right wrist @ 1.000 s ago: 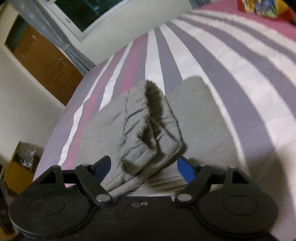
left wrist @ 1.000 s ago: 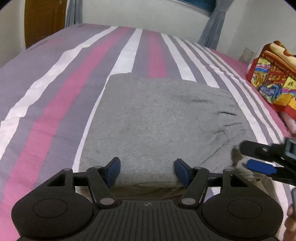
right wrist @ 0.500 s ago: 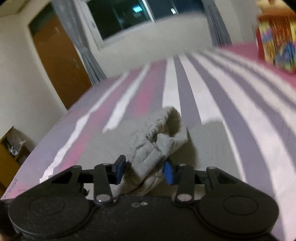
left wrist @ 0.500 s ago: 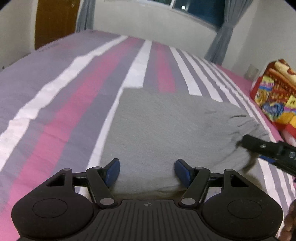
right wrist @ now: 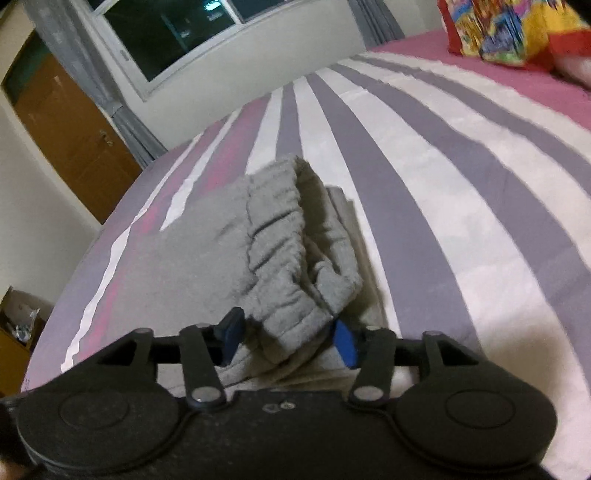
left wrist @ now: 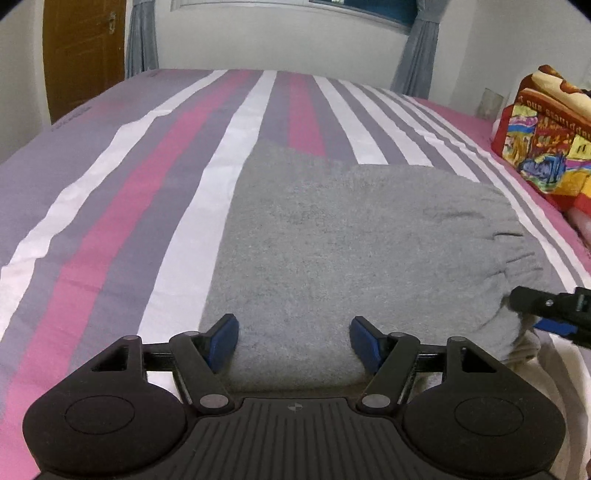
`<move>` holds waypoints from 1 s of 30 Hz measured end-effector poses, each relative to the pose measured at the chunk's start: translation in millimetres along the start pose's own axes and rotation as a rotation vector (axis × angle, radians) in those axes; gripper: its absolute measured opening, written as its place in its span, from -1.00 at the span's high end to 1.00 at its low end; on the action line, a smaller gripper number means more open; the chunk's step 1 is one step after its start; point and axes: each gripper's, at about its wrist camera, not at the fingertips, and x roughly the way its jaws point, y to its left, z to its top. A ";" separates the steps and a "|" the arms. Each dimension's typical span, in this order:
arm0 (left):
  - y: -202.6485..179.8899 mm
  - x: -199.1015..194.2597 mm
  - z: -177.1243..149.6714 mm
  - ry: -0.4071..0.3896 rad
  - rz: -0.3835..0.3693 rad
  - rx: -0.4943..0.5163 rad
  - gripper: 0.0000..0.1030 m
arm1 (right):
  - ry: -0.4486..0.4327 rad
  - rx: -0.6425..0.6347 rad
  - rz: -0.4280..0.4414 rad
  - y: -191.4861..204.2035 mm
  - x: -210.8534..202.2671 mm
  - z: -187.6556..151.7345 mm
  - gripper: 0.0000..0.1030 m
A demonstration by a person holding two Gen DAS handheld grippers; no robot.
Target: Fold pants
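My left claw (left wrist: 294, 339) stands wide apart, its two blue pads (left wrist: 221, 338) spread over the near edge of the gray pants (left wrist: 332, 251) without pinching any cloth. The fabric runs between the pads and under them, but I cannot tell whether either pad actually touches it.

My right claw (right wrist: 288, 338) has its pads (right wrist: 345, 343) drawn partway in around the bunched elastic waistband (right wrist: 284, 254) of the pants. The right pad presses against the cloth; the left pad sits just beside the bundle, so I read this as a loose hold on the waistband, though I cannot tell how firm it is. In the left wrist view the same claw shows at the far right edge (left wrist: 550, 310), a black finger with a blue pad touching the right side of the pants, where the gathered waistband puckers.

The pants lie folded into a flat gray slab on the bed (left wrist: 110, 184), across its pink, white and purple stripes. In the right wrist view the waistband end is lifted and curled over the flat layers beneath it.

A bright patterned pillow (left wrist: 546, 144) sits to the right on the bed, well apart from the pants. On the far side I see a window (right wrist: 166, 33) with gray curtains (left wrist: 142, 37), and a brown door (left wrist: 83, 51) at the far left.
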 end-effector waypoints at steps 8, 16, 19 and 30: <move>1.6 -6.8 11.0 0.002 -0.006 -0.017 -0.30 | -0.132 -0.226 -0.043 38.4 -32.0 22.8 0.13; 1.1 11.2 22.2 0.050 -0.020 -0.017 -0.30 | -0.058 -0.359 -0.073 64.8 1.4 23.3 0.48; -3.2 16.4 10.0 0.037 -0.012 0.050 -0.30 | 0.020 -0.331 -0.112 43.5 21.8 7.2 0.53; -12.4 34.2 51.8 0.023 -0.035 0.062 -0.30 | -0.047 -0.340 -0.039 64.4 18.6 37.6 0.45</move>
